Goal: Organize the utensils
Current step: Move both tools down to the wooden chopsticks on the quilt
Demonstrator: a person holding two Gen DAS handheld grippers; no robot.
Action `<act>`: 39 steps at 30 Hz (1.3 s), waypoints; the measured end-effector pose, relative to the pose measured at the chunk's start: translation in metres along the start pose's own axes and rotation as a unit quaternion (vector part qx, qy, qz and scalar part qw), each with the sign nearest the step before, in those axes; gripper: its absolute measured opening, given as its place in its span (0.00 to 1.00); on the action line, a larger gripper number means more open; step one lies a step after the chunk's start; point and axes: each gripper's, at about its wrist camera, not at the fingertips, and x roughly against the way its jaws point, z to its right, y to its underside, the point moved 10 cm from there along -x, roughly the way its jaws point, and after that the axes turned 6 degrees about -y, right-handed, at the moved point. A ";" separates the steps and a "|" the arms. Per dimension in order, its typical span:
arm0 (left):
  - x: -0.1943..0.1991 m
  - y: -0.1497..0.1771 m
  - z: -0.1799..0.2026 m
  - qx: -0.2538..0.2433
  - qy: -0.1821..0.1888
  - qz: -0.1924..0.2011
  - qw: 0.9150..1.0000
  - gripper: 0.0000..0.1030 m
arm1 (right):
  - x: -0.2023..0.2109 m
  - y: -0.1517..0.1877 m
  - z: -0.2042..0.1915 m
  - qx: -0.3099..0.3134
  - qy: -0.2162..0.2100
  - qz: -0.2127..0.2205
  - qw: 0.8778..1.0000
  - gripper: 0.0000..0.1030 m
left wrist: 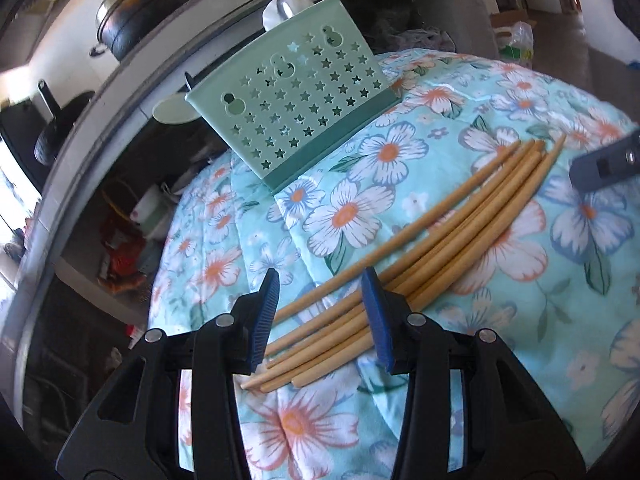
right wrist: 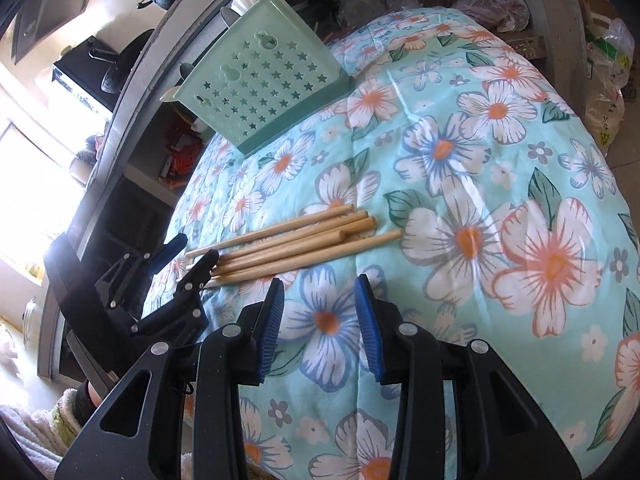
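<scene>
Several wooden chopsticks (left wrist: 452, 216) lie in a loose bundle on a floral cloth (left wrist: 520, 300). My left gripper (left wrist: 322, 284) is open, its blue pads straddling the near ends of the bundle, low over the cloth. A mint green utensil holder (left wrist: 296, 96) with star holes stands at the cloth's far edge. In the right wrist view the chopsticks (right wrist: 296, 244) lie ahead and left, the holder (right wrist: 260, 80) is at the far left, and my left gripper (right wrist: 188, 256) sits at their left ends. My right gripper (right wrist: 320, 292) is open and empty over the cloth, short of the chopsticks.
A grey counter edge (left wrist: 80, 152) curves behind the cloth, with dark pots (left wrist: 140, 12) on it. Shelves with clutter (left wrist: 132, 240) lie below. Plastic bags (right wrist: 612, 80) are at the far right. My right gripper's tip (left wrist: 604, 164) shows at the right edge.
</scene>
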 end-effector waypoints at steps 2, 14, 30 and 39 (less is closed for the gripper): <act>0.004 0.002 0.001 -0.016 -0.009 0.008 1.000 0.39 | 0.000 0.000 0.001 -0.003 -0.002 0.001 1.000 0.35; 0.017 0.011 0.004 -0.033 -0.018 0.029 0.999 0.39 | 0.004 0.001 -0.001 -0.004 -0.006 0.005 1.000 0.35; 0.029 -0.001 -0.002 0.039 0.042 0.023 0.998 0.41 | 0.004 0.002 -0.003 -0.008 -0.014 0.005 1.000 0.35; 0.024 0.004 -0.003 0.041 0.039 0.010 0.998 0.41 | 0.004 0.000 -0.004 -0.009 -0.018 0.006 1.000 0.35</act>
